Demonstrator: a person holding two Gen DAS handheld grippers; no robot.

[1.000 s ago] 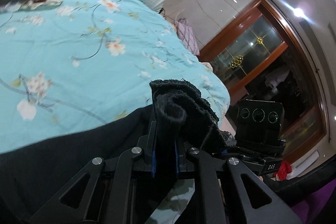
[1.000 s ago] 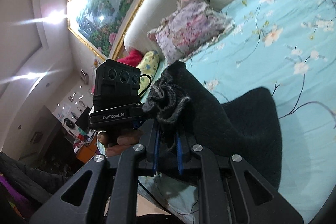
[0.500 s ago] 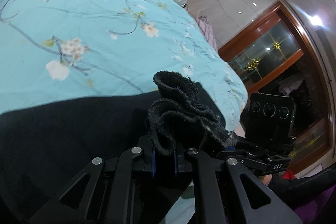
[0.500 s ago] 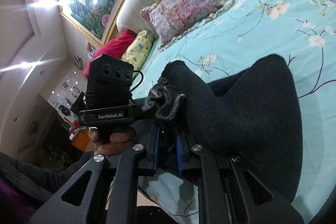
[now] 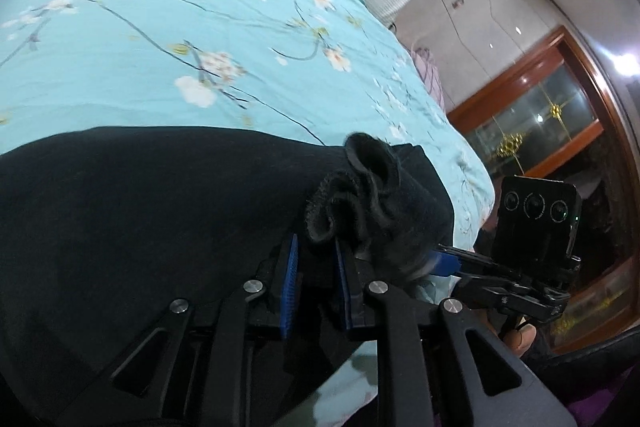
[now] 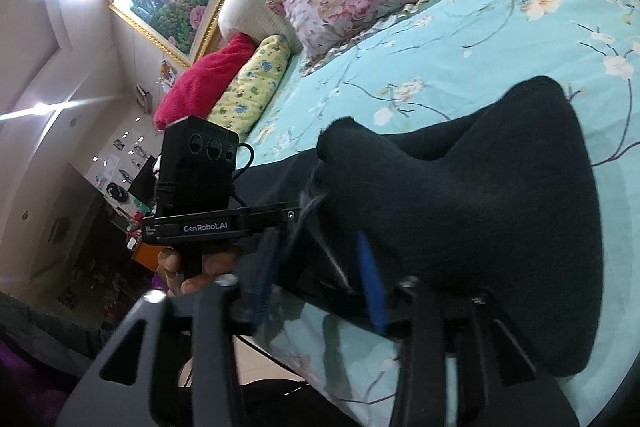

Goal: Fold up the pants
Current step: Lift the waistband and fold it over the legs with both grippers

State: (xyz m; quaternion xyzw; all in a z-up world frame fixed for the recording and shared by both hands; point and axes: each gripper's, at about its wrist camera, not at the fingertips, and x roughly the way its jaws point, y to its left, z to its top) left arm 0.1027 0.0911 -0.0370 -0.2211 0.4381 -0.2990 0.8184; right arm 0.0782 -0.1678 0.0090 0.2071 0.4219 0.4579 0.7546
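Both claws are opening now, the left claw (image 5: 316, 259) and right claw (image 6: 320, 267) letting the black pants (image 5: 140, 219) settle folded on the bed (image 5: 160, 47), bunched cloth between the pads.

Black fuzzy pants (image 5: 160, 227) lie folded along the bed's (image 5: 200, 39) near edge, one end bunched upward.
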